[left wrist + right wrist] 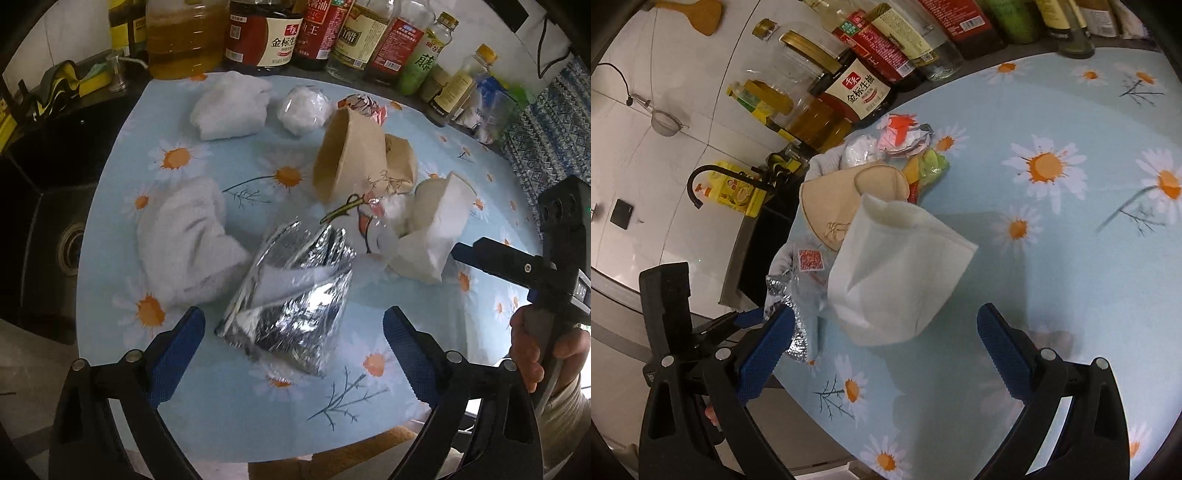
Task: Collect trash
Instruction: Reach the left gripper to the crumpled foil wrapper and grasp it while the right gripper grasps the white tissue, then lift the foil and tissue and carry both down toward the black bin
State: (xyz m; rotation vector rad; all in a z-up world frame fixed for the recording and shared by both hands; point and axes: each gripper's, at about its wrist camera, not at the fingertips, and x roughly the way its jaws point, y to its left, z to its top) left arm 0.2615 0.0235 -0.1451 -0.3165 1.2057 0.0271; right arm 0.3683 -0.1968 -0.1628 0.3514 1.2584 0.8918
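Trash lies on a blue daisy-print tablecloth (pixel 229 398). A crumpled silver foil bag (pixel 291 295) lies just ahead of my left gripper (pixel 293 354), which is open and empty, its jaws wide on either side of it. Behind lie brown paper bags (pixel 354 155), a white paper bag (pixel 432 232), a clear plastic wrapper (pixel 380 221) and white crumpled wads (pixel 303 109). My right gripper (pixel 886 354) is open and empty, with the white paper bag (pixel 894 273) just ahead between its jaws. The right gripper also shows in the left wrist view (pixel 480 254).
White towels (pixel 188 251) (pixel 231 105) lie left and at the back. Sauce and oil bottles (pixel 266 33) line the back edge. A black sink (pixel 48 192) with a drain is to the left. In the right wrist view a black faucet (pixel 698 184) and tiled wall are at left.
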